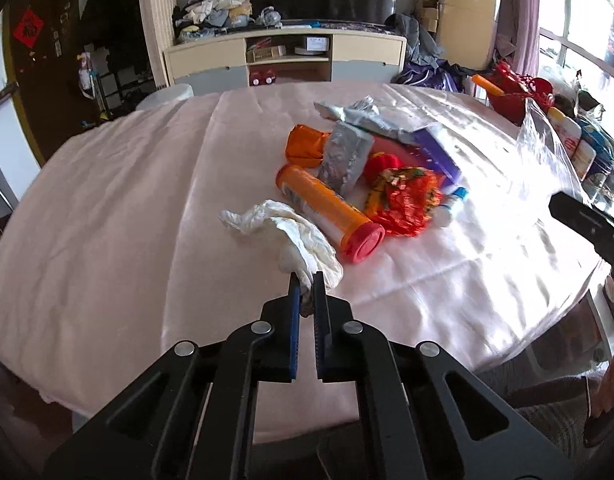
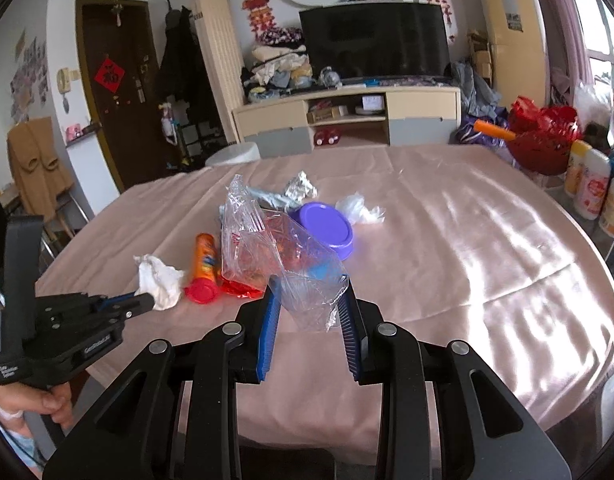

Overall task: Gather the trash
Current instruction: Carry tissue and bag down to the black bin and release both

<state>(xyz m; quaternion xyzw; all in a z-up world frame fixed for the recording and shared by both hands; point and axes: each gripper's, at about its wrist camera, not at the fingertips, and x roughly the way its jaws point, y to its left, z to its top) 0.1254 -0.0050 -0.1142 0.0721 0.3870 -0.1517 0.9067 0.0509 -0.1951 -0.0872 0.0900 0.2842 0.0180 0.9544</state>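
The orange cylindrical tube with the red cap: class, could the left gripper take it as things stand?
Probably not yet. The left gripper is shut on the crumpled white tissue; the orange tube lies just beyond, otherwise unobstructed on the pink tablecloth.

Near and left tablecloth point(image 1: 127, 220) lay open for passage. Trash pile point(image 1: 371, 168) blocked centre; orange tube point(image 1: 327, 212) lay just right of tissue point(image 1: 283, 236). Bottles point(image 2: 595, 188) crowded far-right edge.
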